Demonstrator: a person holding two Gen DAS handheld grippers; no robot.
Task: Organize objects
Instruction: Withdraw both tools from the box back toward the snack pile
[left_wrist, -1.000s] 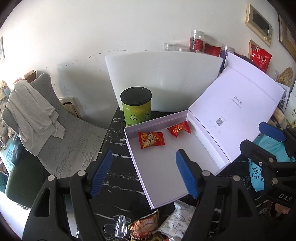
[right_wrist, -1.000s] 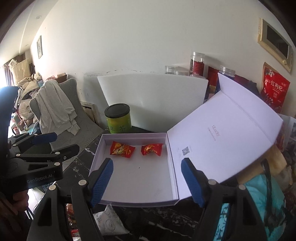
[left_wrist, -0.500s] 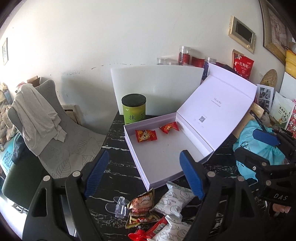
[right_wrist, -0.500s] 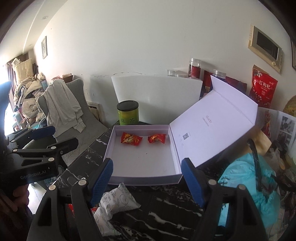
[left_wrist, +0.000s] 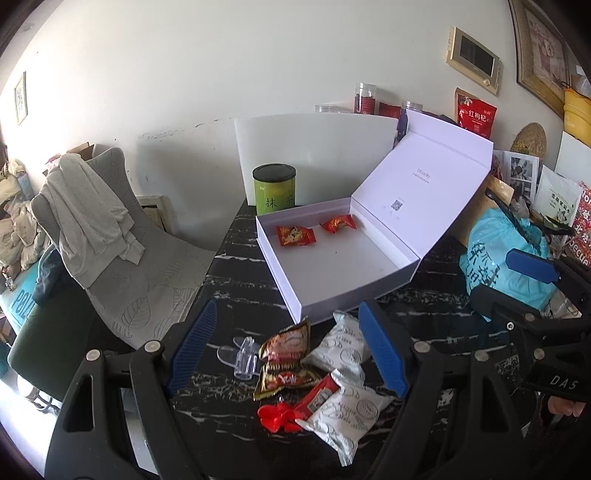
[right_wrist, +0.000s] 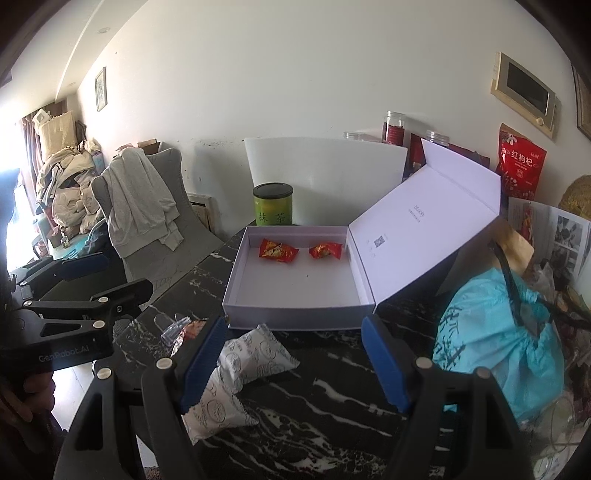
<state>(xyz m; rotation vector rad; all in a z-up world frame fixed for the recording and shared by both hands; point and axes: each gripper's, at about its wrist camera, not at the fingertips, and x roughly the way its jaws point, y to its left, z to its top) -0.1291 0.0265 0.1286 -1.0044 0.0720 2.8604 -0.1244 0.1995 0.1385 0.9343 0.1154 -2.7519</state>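
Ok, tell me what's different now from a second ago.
Both grippers have pulled back from the white box, so the loose snack packets in front of it come into view. Left gripper and right gripper are open and empty. The two red packets in the box and the green tin haven't moved.

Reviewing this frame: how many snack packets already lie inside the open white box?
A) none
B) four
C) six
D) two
D: two red snack packets lie side by side near the far wall of the open white box, and the rest of its floor is bare; the other packets are still on the black marble table in front of it.
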